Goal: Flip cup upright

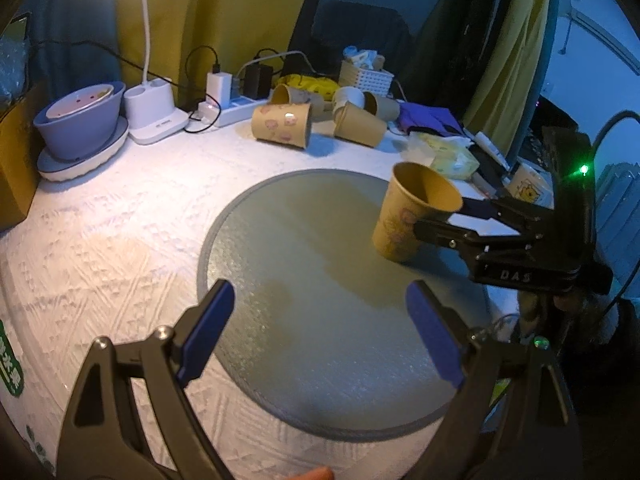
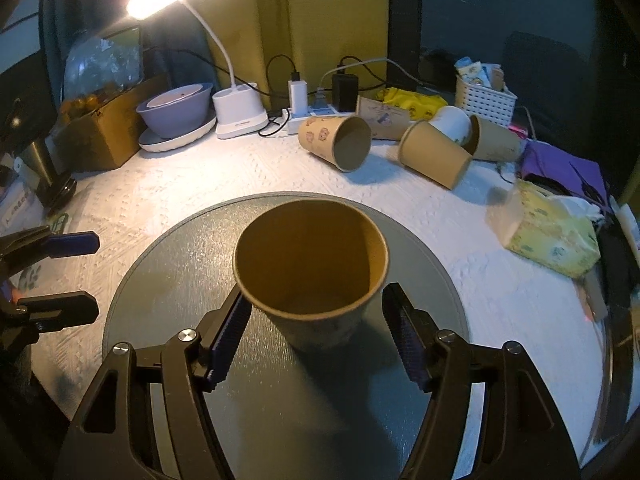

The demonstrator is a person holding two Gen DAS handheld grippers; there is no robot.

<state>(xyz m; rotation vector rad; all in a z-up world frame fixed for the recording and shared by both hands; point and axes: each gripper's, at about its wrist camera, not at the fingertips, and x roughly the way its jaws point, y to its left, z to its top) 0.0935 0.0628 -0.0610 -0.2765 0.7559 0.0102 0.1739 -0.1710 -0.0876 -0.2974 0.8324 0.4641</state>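
White textured cloth (image 2: 168, 200) covers the table, and a round grey mat (image 1: 320, 280) is laid on it; every place below is given from that mat. Over the mat's right part the right gripper (image 2: 316, 320) is held with its jaws spread to either side of the paper cup (image 2: 310, 264), a gap being seen at the right pad, while contact at the left pad cannot be told. The cup (image 1: 412, 216) is stood on the mat with its mouth up, slightly tilted. Above the mat's near edge the left gripper (image 1: 320, 332) is held wide open, nothing being gripped. Beyond the mat's far edge several more paper cups (image 2: 336, 142) are seen lying on their sides, with a power strip (image 2: 316, 114) and a lit desk lamp (image 2: 236, 112) behind them. Right of the mat a tissue pack (image 2: 548, 236) is seen.
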